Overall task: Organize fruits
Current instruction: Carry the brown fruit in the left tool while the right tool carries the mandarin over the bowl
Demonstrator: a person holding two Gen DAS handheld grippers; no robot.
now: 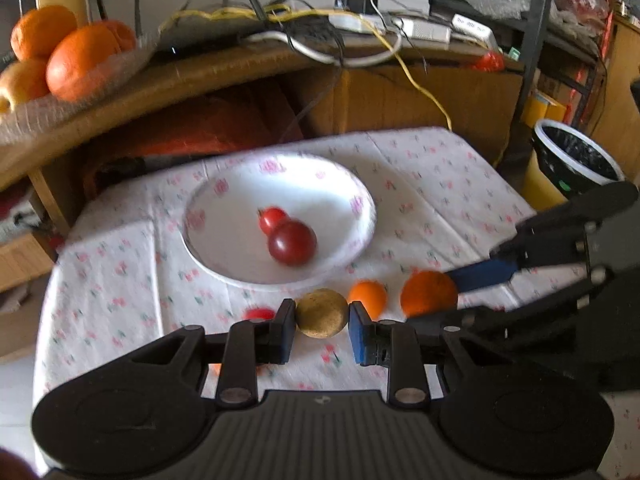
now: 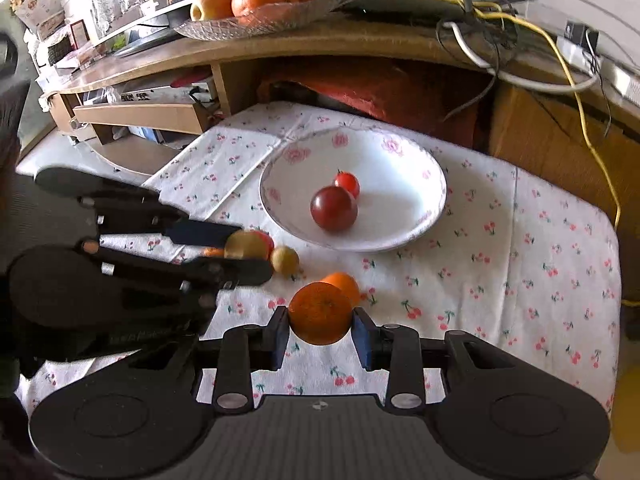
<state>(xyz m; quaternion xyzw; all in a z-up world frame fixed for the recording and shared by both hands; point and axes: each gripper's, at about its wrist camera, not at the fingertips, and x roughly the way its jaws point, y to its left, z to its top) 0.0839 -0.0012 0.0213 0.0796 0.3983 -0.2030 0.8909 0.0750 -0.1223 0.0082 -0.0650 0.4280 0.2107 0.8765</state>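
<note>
- Left gripper [image 1: 322,330]: its blue-padded fingers are closed part-way onto a tan-brown round fruit [image 1: 321,313], one pad touching each side; whether the fruit is off the cloth I cannot tell.
- Right gripper [image 2: 320,330]: closed part-way onto a large orange [image 2: 320,313], pads against both flanks.
- Obstructions: the two grippers sit side by side over the near strip of the worktop, the left one's fingers reaching in just left of the orange in the right wrist view.
- A smaller orange [image 2: 345,285] lies directly behind the held orange, touching or nearly so. A small yellow-green fruit [image 2: 284,261] lies just beyond the left gripper's fingertips. A small red fruit [image 1: 259,314] is partly hidden behind the left gripper's left finger.
- Worktop: covered with a white cherry-print cloth [image 2: 520,264]. The right half of the cloth is bare up to its edge; the loose fruit is bunched near the front, left of centre.
- White bowl [image 2: 404,148] with pink flower marks stands past the loose fruit, apart from it. It holds a large dark red tomato [image 2: 333,208] and a small red tomato [image 2: 347,183], touching.
- Beyond, a wooden desk [image 2: 280,46] overhangs the worktop's far edge. It carries a glass dish [image 2: 256,26] of oranges and a tangle of cables [image 2: 492,20].
- A bin with a dark liner [image 1: 576,156] stands off the far right corner.
</note>
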